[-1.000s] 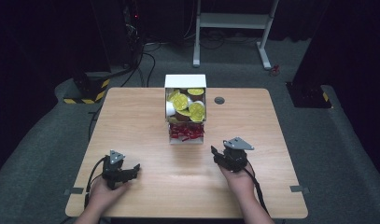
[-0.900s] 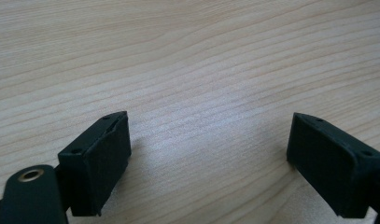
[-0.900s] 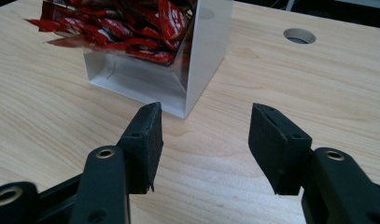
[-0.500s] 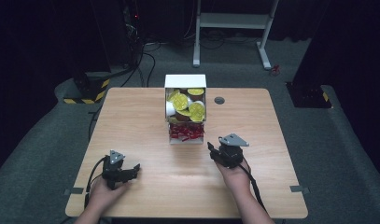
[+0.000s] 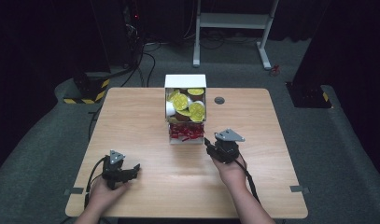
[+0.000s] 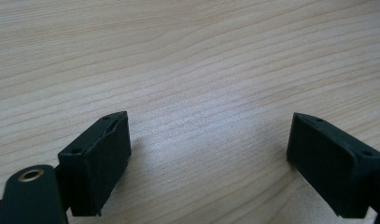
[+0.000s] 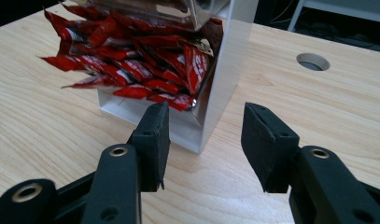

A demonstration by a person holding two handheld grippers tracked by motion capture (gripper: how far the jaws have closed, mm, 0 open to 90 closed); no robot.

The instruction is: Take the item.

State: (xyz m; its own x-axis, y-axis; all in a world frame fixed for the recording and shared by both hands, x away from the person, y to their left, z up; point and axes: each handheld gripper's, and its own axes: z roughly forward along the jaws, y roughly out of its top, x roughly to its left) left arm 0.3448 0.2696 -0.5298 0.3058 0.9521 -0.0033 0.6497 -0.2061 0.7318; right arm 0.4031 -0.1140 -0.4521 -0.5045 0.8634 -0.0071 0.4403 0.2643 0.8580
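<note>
Right gripper [image 7: 204, 140]: jaws apart, empty, just before the white dispenser box [image 7: 225, 70] holding red packets [image 7: 131, 65]. Left gripper [image 6: 208, 163]: jaws wide, empty, well apart from the box.

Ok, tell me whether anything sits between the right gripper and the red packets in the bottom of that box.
Nothing visible does. The right gripper is open and empty, with bare table ahead of it. The red packets spill from the open front of the white box, whose front corner faces the jaws.
</note>
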